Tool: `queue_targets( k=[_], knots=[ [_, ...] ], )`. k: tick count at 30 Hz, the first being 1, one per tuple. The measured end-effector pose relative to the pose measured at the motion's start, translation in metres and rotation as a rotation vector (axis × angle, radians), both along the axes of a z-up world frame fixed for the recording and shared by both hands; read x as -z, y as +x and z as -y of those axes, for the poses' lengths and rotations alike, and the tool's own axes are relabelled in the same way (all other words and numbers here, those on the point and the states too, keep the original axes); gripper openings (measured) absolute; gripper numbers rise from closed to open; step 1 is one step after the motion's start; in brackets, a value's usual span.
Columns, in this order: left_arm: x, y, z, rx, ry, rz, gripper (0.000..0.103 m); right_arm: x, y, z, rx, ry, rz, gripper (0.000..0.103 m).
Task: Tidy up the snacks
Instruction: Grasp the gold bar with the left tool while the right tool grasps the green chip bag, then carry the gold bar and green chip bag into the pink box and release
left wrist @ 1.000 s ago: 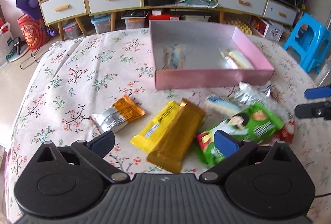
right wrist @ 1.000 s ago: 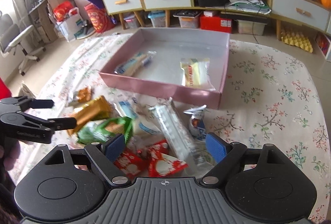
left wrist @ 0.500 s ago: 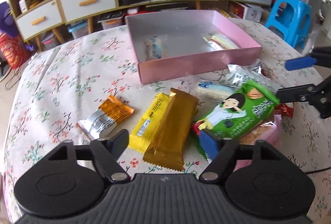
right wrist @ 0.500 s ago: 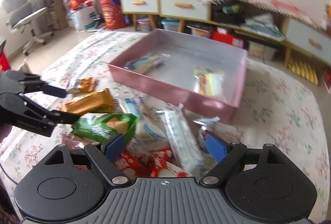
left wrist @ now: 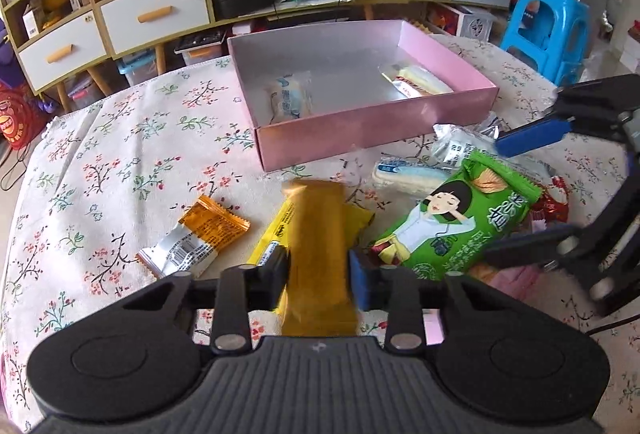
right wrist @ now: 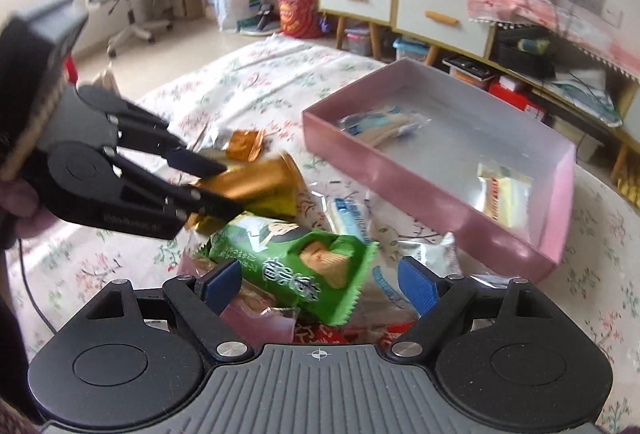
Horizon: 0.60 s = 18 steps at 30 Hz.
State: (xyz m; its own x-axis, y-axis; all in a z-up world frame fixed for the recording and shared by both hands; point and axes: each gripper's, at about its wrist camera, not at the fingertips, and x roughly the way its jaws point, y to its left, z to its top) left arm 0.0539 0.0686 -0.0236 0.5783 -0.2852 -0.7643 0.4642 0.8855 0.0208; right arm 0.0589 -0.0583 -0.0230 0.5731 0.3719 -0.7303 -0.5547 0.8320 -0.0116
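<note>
My left gripper point(left wrist: 318, 276) has just been closing – its fingers pinch the blurred gold bar point(left wrist: 316, 246), near end hidden. My right gripper point(right wrist: 320, 284) gapes over the green packet point(right wrist: 296, 266); beyond, the pink box point(left wrist: 376, 129) holds two snacks.

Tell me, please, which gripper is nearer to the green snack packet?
Right. The right gripper stands open astride the green snack packet, while the left gripper sits beside it, shut on the gold packet.
</note>
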Motion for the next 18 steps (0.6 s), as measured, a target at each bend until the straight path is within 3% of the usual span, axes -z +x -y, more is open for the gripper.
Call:
queue_targets(
  k=[6, 18],
  knots=[
    [0.000, -0.002, 0.002, 0.015, -0.003, -0.017, 0.026, 0.010, 0.009, -0.008, 0.000, 0.039, -0.032, 0.083],
    [-0.002, -0.002, -0.009, -0.055, 0.001, -0.067, 0.026, 0.004, 0.007, 0.006, 0.069, 0.088, -0.032, 0.066]
  ],
)
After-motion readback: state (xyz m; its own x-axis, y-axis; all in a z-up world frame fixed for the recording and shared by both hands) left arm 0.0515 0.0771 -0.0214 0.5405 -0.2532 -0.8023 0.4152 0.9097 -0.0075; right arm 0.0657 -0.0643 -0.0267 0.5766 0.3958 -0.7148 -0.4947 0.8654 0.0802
